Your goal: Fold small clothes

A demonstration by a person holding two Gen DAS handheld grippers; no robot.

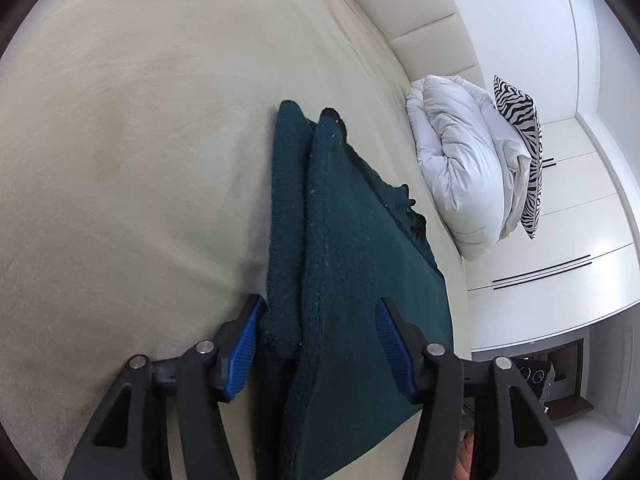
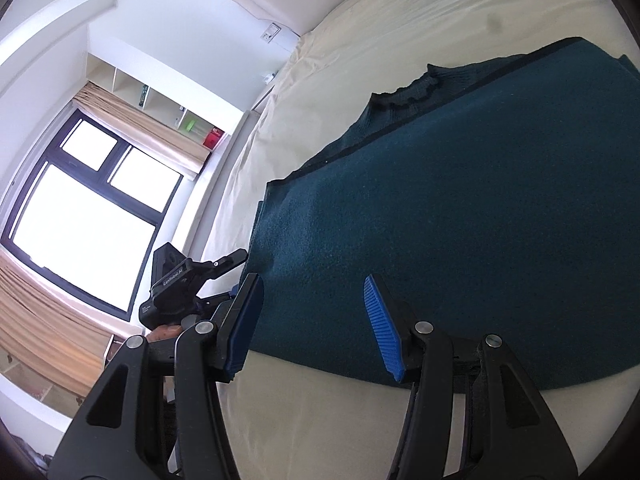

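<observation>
A dark teal knitted garment [image 1: 352,264] lies folded lengthwise on the beige bed sheet [image 1: 140,160]. One narrower fold lies along its left side. My left gripper [image 1: 320,304] hovers over the garment's near end with its blue pads [image 1: 394,344] apart. The cloth lies between the jaws, unpressed. In the right wrist view the same garment [image 2: 460,216] spreads flat and wide. My right gripper [image 2: 312,284] stands open above its near edge, gripping nothing. The left gripper [image 2: 234,276] shows at the garment's left corner, with a hand [image 2: 164,332] behind it.
A rolled white duvet [image 1: 460,168] and a zebra-striped pillow [image 1: 520,140] rest at the head of the bed, against the padded headboard [image 1: 400,12]. White wardrobe doors [image 1: 560,220] stand beyond. A large window [image 2: 88,208] with tan curtains and wall shelves [image 2: 172,108] lie past the bed's left side.
</observation>
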